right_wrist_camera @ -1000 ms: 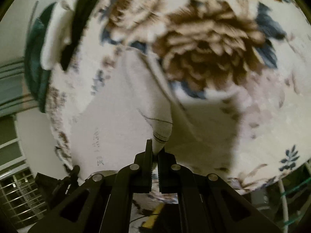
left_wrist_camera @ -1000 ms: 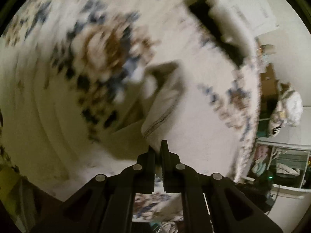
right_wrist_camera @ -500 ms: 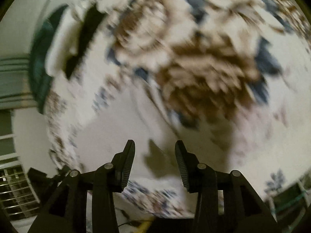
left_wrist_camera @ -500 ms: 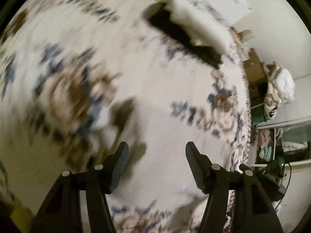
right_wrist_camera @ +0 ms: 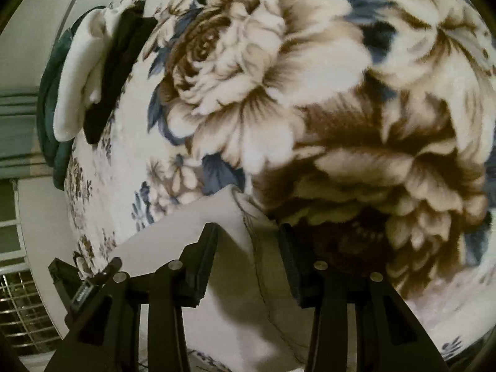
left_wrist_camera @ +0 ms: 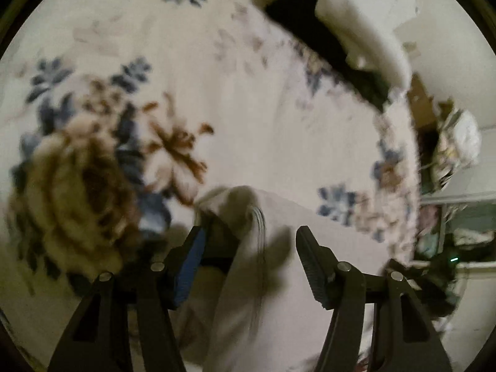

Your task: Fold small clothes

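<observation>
A small white garment [left_wrist_camera: 288, 226] lies on a floral blanket [left_wrist_camera: 217, 108], low in the left wrist view. My left gripper [left_wrist_camera: 249, 248] is open just above the garment's rumpled corner, with the cloth between its fingers. In the right wrist view the same white garment [right_wrist_camera: 192, 226] lies flat with a seamed edge [right_wrist_camera: 248, 217] under my right gripper [right_wrist_camera: 248, 245], which is open and holds nothing.
A pile of folded black [left_wrist_camera: 322, 49] and white [left_wrist_camera: 362, 21] clothes lies at the far edge of the blanket; it also shows in the right wrist view [right_wrist_camera: 77, 71]. The blanket's edge [left_wrist_camera: 403, 186] drops off to the right, with shelves [left_wrist_camera: 458, 217] beyond.
Both grippers were shut on the white garment a second ago, holding it up. They have opened, let it go, and now hover low over it as it lies on the blanket.
</observation>
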{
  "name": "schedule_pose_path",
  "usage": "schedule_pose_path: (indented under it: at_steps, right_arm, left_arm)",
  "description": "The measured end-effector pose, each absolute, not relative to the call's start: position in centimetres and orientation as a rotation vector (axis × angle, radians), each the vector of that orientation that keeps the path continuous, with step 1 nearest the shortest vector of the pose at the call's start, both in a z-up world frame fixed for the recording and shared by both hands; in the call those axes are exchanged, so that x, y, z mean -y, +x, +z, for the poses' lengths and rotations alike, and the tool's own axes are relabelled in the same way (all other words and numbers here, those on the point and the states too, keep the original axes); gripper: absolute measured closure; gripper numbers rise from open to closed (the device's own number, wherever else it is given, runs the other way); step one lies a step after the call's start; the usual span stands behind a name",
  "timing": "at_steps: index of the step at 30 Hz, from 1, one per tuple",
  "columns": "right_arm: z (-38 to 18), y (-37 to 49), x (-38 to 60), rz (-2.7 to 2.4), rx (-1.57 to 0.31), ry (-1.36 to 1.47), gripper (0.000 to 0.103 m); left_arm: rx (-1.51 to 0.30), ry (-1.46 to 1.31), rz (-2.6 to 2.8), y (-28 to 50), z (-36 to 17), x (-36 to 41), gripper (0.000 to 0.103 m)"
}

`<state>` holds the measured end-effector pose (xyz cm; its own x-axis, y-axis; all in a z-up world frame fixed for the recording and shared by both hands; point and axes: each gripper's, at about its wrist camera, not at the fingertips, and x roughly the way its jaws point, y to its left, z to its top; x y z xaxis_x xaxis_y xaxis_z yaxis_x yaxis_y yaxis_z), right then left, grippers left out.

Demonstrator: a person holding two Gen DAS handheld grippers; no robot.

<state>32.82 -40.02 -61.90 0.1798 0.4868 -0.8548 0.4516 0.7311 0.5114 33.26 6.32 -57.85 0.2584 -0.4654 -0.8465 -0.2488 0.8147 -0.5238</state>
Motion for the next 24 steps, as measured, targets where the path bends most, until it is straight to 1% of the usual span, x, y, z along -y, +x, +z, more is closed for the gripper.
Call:
schedule_pose_path:
  at_steps: [1,2,3,4,9,11,14,18,20,22,23,24]
  right_arm:
    - [-61.6,32.7,40.3,0.028,-1.441,0.831,0.054]
    - [-61.1,32.3,40.9,0.026,-1.438,0.846,0.044]
    - [-60.9,32.0,41.3,0.033,-1.434,0.866,0.037]
    - [-60.9,31.5,41.6,0.040,-1.438,0.882,0.034]
    - [-62.9,28.2,42.6,0.114,-1.538,0.928,0.027]
    - [-64.6,27.5,42.1,0.181,-1.574,0.973,0.027]
    - [-66.4,26.8,41.4,0.240,-1.604,1.019,0.024]
    - [-68.0,27.0,40.6,0.283,-1.605,1.062,0.023]
    - [-68.4,27.0,40.7,0.289,-1.603,1.093,0.021]
    - [-68.4,27.2,40.5,0.292,-1.602,1.100,0.021]
    - [-68.3,27.2,40.3,0.298,-1.597,1.100,0.021]
    - [-68.1,27.2,40.0,0.306,-1.592,1.093,0.024]
  left_arm:
    - [-1.318,-0.678,-0.167,32.8,-57.3,-7.0,0.044]
    - [-1.312,-0.711,-0.175,32.1,-56.9,-7.6,0.042]
    - [-1.314,-0.745,-0.181,31.3,-56.7,-8.2,0.037]
    - [-1.323,-0.782,-0.184,30.3,-56.8,-8.9,0.036]
    - [-1.405,-0.935,-0.191,27.0,-60.0,-9.5,0.036]
    - [-1.415,-0.985,-0.215,26.7,-61.3,-9.2,0.036]
    - [-1.411,-1.078,-0.266,26.9,-63.1,-8.1,0.036]
    - [-1.427,-1.074,-0.279,28.1,-64.5,-6.7,0.035]
    - [-1.415,-1.083,-0.270,28.3,-64.3,-6.6,0.035]
    - [-1.388,-1.061,-0.261,28.3,-63.6,-6.6,0.038]
    - [-1.378,-1.032,-0.259,28.2,-63.1,-6.5,0.054]
    - [-1.372,-0.964,-0.252,28.4,-62.3,-6.1,0.074]
